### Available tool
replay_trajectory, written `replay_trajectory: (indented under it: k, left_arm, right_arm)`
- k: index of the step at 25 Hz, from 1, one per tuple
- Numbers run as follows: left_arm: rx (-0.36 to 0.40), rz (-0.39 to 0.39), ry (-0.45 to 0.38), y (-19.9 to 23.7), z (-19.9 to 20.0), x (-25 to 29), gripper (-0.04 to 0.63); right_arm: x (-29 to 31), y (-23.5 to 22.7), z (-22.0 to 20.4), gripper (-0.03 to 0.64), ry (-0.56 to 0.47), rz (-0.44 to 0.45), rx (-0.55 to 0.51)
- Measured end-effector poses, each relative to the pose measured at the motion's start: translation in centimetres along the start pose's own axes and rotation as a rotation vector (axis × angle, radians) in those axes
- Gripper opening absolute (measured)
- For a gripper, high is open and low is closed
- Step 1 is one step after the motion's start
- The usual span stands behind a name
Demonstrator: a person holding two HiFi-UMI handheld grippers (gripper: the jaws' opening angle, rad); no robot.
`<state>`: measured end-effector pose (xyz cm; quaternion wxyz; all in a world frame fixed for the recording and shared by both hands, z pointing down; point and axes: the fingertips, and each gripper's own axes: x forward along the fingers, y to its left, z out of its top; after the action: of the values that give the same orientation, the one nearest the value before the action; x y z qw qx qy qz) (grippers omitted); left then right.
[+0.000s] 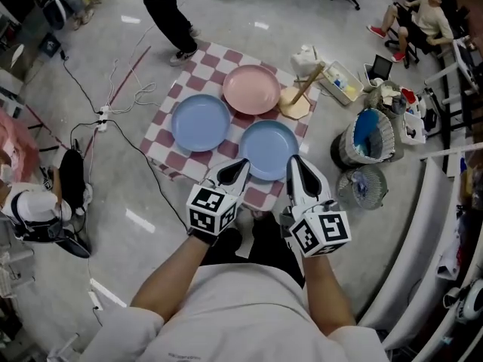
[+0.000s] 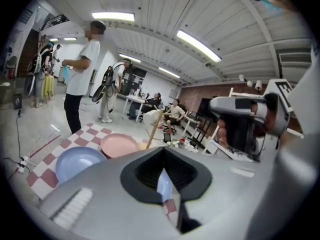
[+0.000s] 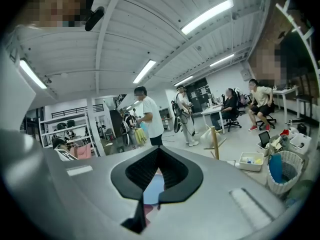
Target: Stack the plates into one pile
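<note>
On a red-and-white checked cloth (image 1: 167, 148) lie three plates, each apart from the others. A blue plate (image 1: 200, 122) is at the left, a pink plate (image 1: 252, 89) behind it, and a second blue plate (image 1: 269, 149) nearest me. My left gripper (image 1: 242, 164) hovers shut over that near plate's left rim, holding nothing. My right gripper (image 1: 295, 161) is shut beside its right rim, also holding nothing. The left gripper view shows the left blue plate (image 2: 79, 161) and the pink plate (image 2: 120, 144) beyond my left gripper (image 2: 163, 150). The near blue plate (image 3: 151, 189) shows under my right gripper (image 3: 157, 151).
A wooden stand (image 1: 299, 96) sits at the cloth's back right corner, a plastic box (image 1: 341, 81) beyond it. A mesh basket (image 1: 370, 136) and a fan (image 1: 362, 185) stand right of the cloth. Cables (image 1: 113, 104) cross the floor at left. A person (image 1: 170, 13) stands behind the cloth.
</note>
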<state>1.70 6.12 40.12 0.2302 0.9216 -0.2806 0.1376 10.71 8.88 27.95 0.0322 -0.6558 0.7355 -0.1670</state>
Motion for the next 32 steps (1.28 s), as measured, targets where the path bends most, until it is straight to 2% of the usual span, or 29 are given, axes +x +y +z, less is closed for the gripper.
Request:
replay_trajectory:
  k: [7,18,27,32]
  left_arm:
    - [-0.047,0.071,0.056,3.6,-3.1,2.9,0.006]
    - [-0.209,0.202,0.159,9.5,-10.0,9.5,0.006]
    - [-0.283,0.269,0.236,12.5,-14.9,12.1,0.008]
    - [-0.315,0.258,0.273,13.1,-17.4,13.2,0.008]
  right_arm:
    - [3.6,-1.7,-2.5,0.009,0.060,0.055,0.009]
    - [11.8,-4.9,-9.7,0.009,0.238,0.213,-0.019]
    - [15.4,-6.3,-14.2,0.009,0.339,0.272,0.027]
    - [16.2,-6.9,-15.5,0.009,0.358,0.265,0.046]
